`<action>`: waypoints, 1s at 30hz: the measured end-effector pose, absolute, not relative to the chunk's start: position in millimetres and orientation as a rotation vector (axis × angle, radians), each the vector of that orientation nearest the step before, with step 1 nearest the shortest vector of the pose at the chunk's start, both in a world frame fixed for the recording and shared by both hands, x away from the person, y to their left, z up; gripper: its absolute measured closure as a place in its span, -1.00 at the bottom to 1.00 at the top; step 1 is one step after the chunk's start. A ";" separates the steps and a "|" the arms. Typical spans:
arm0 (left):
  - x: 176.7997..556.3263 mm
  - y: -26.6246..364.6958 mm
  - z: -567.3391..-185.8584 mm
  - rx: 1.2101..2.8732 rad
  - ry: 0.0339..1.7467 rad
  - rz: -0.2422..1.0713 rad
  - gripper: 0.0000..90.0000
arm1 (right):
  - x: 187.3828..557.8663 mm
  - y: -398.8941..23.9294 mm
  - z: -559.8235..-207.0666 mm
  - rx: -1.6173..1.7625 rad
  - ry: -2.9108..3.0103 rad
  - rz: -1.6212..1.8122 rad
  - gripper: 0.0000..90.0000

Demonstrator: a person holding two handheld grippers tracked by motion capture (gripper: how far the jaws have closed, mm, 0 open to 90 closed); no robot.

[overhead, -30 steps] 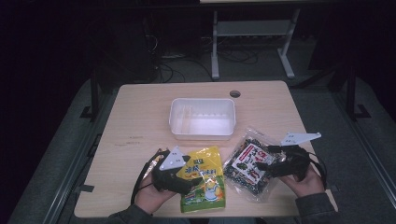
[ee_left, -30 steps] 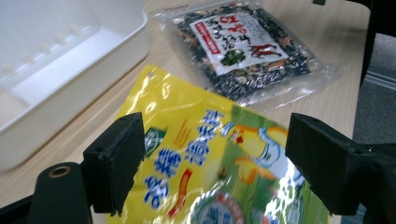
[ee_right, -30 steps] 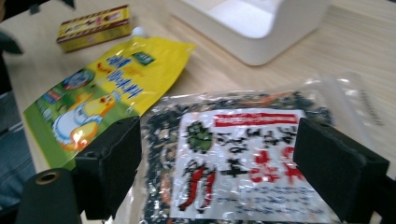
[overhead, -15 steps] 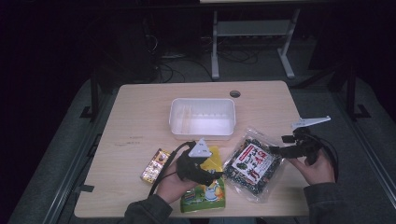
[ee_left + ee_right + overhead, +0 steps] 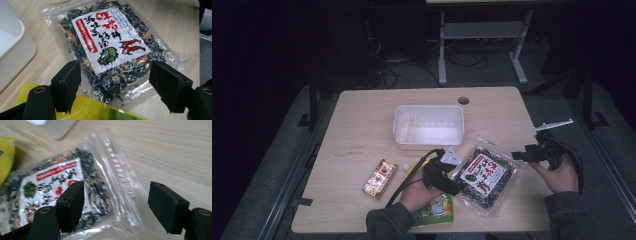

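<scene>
Nearest the person, a yellow-green packet [image 5: 434, 209] lies at the table's [image 5: 362, 120] front edge, partly under the left hand. The left gripper [image 5: 451, 176] hovers over it, aimed at the clear seaweed bag [image 5: 484, 174] just beside. Its jaws stand apart and have just been closing a little; nothing is pressed between them. The right gripper [image 5: 518, 155] comes in from the bag's other side, jaws likewise apart and lately narrowing, gripping nothing. A small gold packet [image 5: 380, 178] lies apart to the left. Farther back, the white tub [image 5: 429, 126] looks empty. The left gripper view shows the bag's printed label [image 5: 111, 35] with red shrimp, unreadable from above; the right gripper view shows the bag's clear sealed edge [image 5: 120, 182] between the pads.
</scene>
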State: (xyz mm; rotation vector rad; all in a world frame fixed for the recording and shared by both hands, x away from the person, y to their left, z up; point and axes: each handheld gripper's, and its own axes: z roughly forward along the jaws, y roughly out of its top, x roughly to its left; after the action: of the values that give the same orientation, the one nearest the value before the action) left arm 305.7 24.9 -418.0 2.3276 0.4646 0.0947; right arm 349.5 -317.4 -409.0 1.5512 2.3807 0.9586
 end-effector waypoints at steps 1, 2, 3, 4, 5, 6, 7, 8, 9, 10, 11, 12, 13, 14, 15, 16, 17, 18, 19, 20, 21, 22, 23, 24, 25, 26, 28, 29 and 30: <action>305.7 24.9 -418.0 2.328 0.465 0.095 -0.45 | 350.4 -320.2 -410.8 1.572 2.376 0.949 -0.36; 307.9 22.1 -422.0 2.339 0.475 0.090 -0.46 | 351.5 -323.4 -413.1 1.589 2.377 0.941 -0.36; 307.9 22.1 -422.0 2.339 0.475 0.090 -0.49 | 352.6 -326.7 -415.9 1.617 2.376 0.940 -0.36; 309.6 19.0 -426.4 2.363 0.479 0.077 -0.52 | 353.6 -330.3 -418.8 1.648 2.374 0.941 -0.35; 309.9 17.6 -428.4 2.376 0.473 0.076 -0.52 | 353.9 -333.4 -421.5 1.670 2.368 0.941 -0.32; 309.9 16.4 -429.9 2.386 0.470 0.076 -0.53 | 353.9 -336.3 -423.8 1.687 2.368 0.937 -0.31; 309.7 15.2 -431.3 2.385 0.473 0.074 -0.53 | 353.5 -339.0 -425.9 1.699 2.363 0.941 -0.30; 309.7 15.2 -431.3 2.385 0.473 0.074 -0.53 | 353.5 -339.0 -425.9 1.699 2.363 0.941 -0.30; 310.0 14.3 -432.2 2.389 0.470 0.072 -0.53 | 353.1 -341.4 -428.0 1.710 2.358 0.938 -0.28; 310.2 13.3 -433.1 2.391 0.470 0.071 -0.53 | 352.6 -343.3 -429.9 1.721 2.357 0.936 -0.26; 310.4 11.8 -434.8 2.399 0.467 0.072 -0.53 | 352.2 -346.5 -434.2 1.736 2.358 0.946 -0.22; 310.6 11.2 -435.6 2.401 0.469 0.074 -0.53 | 352.4 -347.6 -436.5 1.743 2.362 0.946 -0.20; 310.6 11.2 -435.6 2.401 0.469 0.074 -0.53 | 352.6 -348.5 -438.8 1.749 2.365 0.945 -0.17; 311.0 10.9 -436.2 2.407 0.470 0.081 -0.53 | 353.0 -349.4 -440.9 1.759 2.367 0.956 -0.10; 311.3 10.6 -437.0 2.410 0.472 0.083 -0.53 | 353.0 -349.4 -440.9 1.759 2.367 0.956 -0.10; 312.4 10.2 -438.6 2.408 0.483 0.077 -0.53 | 353.8 -350.9 -444.5 1.774 2.372 0.961 0.00; 312.4 10.2 -438.6 2.408 0.483 0.077 -0.53 | 354.0 -351.3 -445.8 1.777 2.374 0.959 0.05; 313.4 9.5 -440.3 2.417 0.483 0.075 -0.53 | 354.1 -351.7 -447.1 1.774 2.380 0.965 0.11; 313.9 9.0 -441.2 2.423 0.479 0.076 -0.53 | 354.2 -352.1 -448.0 1.772 2.385 0.966 0.16; 314.6 8.7 -442.2 2.433 0.472 0.079 -0.53 | 354.3 -352.7 -448.9 1.776 2.383 0.967 0.22; 314.7 7.8 -443.5 2.435 0.477 0.076 -0.53 | 354.7 -353.5 -449.7 1.786 2.383 0.969 0.30; 314.7 7.8 -443.5 2.435 0.477 0.076 -0.53 | 355.0 -354.2 -450.6 1.792 2.382 0.977 0.39; 314.8 6.8 -444.9 2.436 0.483 0.073 -0.53 | 355.0 -354.9 -451.7 1.796 2.379 0.989 0.49; 315.0 6.0 -446.1 2.438 0.484 0.067 -0.53 | 355.0 -355.2 -452.5 1.800 2.378 0.993 0.57; 315.0 5.3 -446.9 2.442 0.481 0.066 -0.53 | 355.0 -355.2 -452.5 1.800 2.378 0.993 0.57; 315.3 4.3 -448.1 2.452 0.476 0.067 -0.53 | 354.7 -355.7 -453.9 1.799 2.383 1.008 0.74; 315.7 4.2 -448.4 2.455 0.475 0.068 -0.53 | 354.0 -356.9 -454.1 1.801 2.377 1.021 0.88; 316.6 4.3 -448.8 2.441 0.483 0.066 -0.53 | 353.5 -358.1 -453.7 1.801 2.370 1.038 0.93; 316.6 4.3 -448.8 2.441 0.483 0.066 -0.53 | 353.5 -358.1 -453.7 1.801 2.370 1.038 0.93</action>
State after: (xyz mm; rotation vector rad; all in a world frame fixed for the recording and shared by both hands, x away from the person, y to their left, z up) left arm 316.6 4.3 -448.8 2.4413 0.4826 0.0657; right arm 353.5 -358.1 -453.7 1.8007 2.3700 1.0383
